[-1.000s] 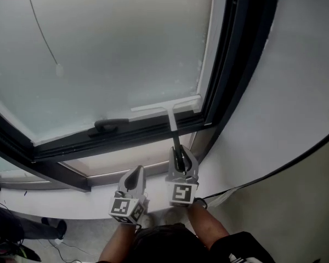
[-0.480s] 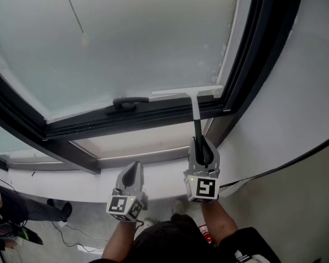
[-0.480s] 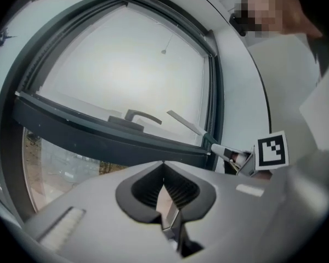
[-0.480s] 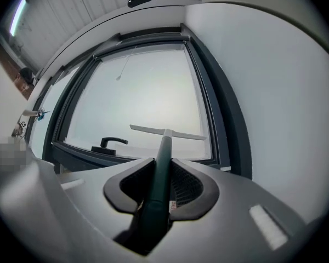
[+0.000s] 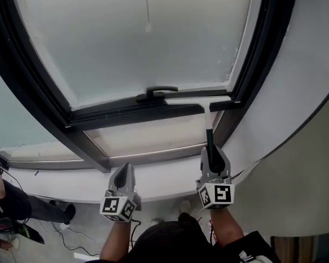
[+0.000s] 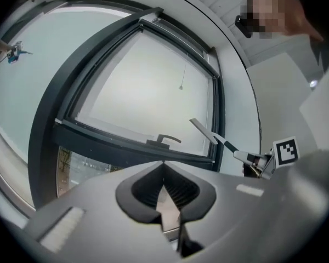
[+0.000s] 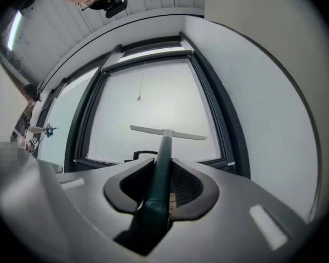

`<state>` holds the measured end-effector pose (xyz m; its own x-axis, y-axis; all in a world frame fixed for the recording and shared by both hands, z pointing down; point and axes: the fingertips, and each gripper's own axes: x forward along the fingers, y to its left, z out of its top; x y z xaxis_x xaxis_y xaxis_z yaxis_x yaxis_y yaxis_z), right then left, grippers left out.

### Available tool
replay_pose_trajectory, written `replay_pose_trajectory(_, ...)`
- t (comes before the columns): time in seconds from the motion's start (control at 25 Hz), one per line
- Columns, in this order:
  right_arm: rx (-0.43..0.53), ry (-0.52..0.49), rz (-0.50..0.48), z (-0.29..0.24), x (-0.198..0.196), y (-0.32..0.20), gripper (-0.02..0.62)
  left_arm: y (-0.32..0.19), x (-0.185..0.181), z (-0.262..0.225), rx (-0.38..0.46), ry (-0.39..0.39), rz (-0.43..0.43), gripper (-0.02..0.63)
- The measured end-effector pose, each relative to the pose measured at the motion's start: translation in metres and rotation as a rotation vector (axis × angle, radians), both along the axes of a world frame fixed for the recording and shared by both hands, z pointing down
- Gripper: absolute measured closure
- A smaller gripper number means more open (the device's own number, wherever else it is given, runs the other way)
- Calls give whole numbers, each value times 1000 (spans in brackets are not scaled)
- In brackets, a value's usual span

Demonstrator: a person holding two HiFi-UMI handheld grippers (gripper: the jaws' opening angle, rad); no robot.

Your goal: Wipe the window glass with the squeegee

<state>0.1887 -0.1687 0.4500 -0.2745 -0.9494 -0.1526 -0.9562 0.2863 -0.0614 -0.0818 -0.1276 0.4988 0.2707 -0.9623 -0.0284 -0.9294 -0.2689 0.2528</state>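
The squeegee (image 5: 208,119) is being held by its dark green handle in the clamped jaws of the right gripper (image 5: 210,156). Its white blade is lying along the bottom right edge of the window glass (image 5: 148,43), just beside the black latch (image 5: 160,92). The left gripper (image 5: 122,175) is hanging lower left, jaws pressed together on nothing, well apart from the glass.

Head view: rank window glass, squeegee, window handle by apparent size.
1. window glass, largest by far
2. squeegee, blade plus shaft
3. window handle, shorter than the squeegee's blade
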Motion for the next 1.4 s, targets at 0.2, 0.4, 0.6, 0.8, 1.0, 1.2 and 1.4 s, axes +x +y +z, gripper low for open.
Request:
replay_pose_trajectory(0.2, 25, -3, -15, -8, -27, 48, 499, 29, -20, -16, 52, -37, 32, 606)
replay_pose_trajectory(0.4, 27, 4, -71, -10, -44, 88, 499, 59, -26, -16, 63, -41, 43, 606)
replay_pose_trajectory(0.6, 10, 54, -140, 1, -49, 106, 499, 73, -29, -12, 56, -16, -1, 606)
replay_pose_trajectory(0.8, -15, 86, -162, 17, -47, 90, 499, 65, -17, -20, 104, -34, 1, 606)
replay_pose_trajectory(1.0, -13, 67, -159, 14, -39, 81, 499, 66, -3, -35, 169, -68, 34, 606)
replay_pose_trajectory(1.2, -11, 73, -174, 12, -40, 73, 499, 62, -6, -35, 188, -64, 32, 606)
replay_pose_trajectory(1.4, -21, 81, -183, 14, -41, 71, 499, 60, -2, -44, 240, -47, 77, 606)
